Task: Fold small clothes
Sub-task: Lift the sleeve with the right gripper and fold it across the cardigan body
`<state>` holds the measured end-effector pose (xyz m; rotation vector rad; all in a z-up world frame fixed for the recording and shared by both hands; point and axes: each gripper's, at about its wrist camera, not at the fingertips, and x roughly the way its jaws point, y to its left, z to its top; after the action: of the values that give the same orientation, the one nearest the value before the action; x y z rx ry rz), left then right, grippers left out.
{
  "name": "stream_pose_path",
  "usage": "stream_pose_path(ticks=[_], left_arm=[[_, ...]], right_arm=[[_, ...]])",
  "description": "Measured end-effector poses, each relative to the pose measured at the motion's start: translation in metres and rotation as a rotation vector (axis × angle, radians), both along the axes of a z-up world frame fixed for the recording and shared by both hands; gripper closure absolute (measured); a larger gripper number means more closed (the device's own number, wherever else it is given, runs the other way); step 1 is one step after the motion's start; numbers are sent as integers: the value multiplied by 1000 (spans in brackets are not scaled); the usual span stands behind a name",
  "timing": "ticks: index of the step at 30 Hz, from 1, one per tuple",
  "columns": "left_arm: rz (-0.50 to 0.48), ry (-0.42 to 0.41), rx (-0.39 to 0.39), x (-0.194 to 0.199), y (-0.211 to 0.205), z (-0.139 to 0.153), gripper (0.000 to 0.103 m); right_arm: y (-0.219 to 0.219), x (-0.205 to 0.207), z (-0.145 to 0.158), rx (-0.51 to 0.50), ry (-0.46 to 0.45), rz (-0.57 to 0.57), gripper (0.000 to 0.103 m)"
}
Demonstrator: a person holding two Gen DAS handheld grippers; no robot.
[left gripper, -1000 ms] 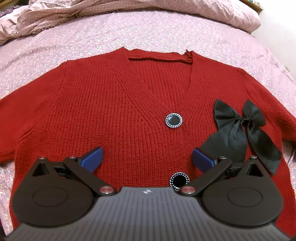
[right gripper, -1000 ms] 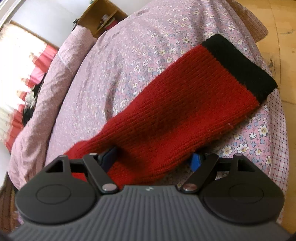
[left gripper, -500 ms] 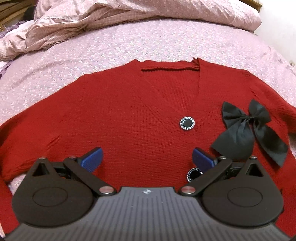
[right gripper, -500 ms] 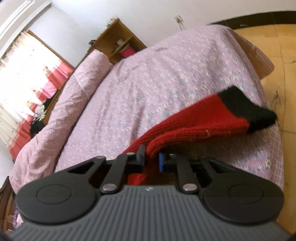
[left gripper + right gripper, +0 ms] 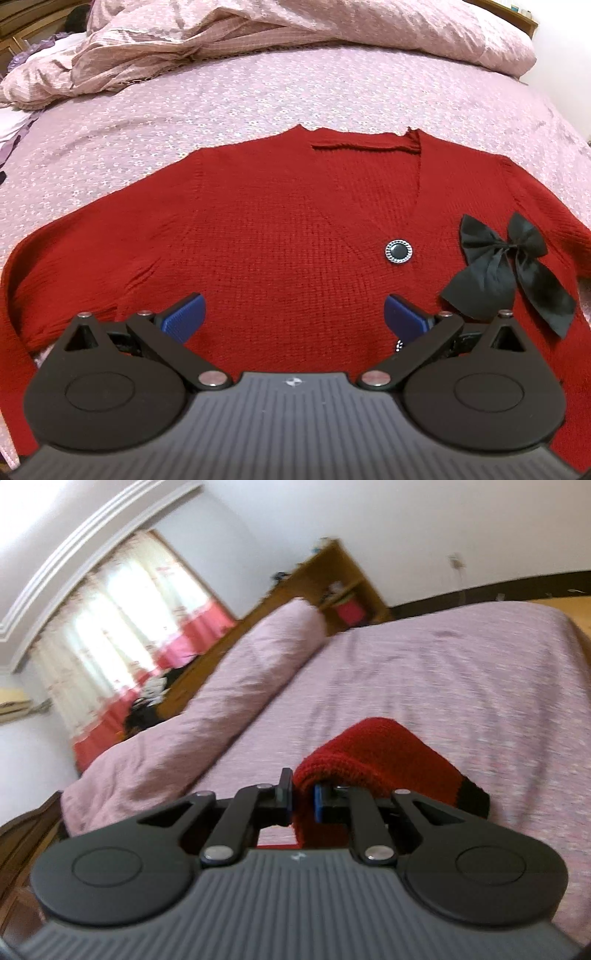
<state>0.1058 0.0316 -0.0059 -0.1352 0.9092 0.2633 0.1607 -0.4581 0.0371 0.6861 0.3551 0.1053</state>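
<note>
Left wrist view: left gripper [image 5: 293, 314] gapes wide above the red cardigan [image 5: 277, 236], flat on the bed [image 5: 258, 92]. Right gripper [image 5: 303, 805] pinches its sleeve [image 5: 380, 753], lifted, bare bedspread beyond.

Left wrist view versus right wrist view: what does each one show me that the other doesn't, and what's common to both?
Only the left wrist view shows the red cardigan body lying flat, its round button, the black bow, and the open left gripper above the knit.

Only the right wrist view shows the right gripper shut on the sleeve, lifted and doubled over, with its black cuff, plus the curtained window and wooden shelf.

Both show red knit, the floral pink bedsheet and the rumpled pink duvet.
</note>
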Motion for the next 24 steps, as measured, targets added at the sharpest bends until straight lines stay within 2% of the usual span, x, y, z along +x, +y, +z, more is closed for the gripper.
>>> stream_pose_path(ticks=[13, 19, 24], left_arm=[[85, -9, -9, -25, 26, 5, 0], [108, -10, -12, -37, 35, 5, 0], [114, -19, 22, -46, 41, 7, 0]], right_arm=[[78, 14, 34, -10, -94, 190, 90], [115, 20, 42, -21, -108, 269, 90], [147, 22, 50, -6, -128, 347, 90]])
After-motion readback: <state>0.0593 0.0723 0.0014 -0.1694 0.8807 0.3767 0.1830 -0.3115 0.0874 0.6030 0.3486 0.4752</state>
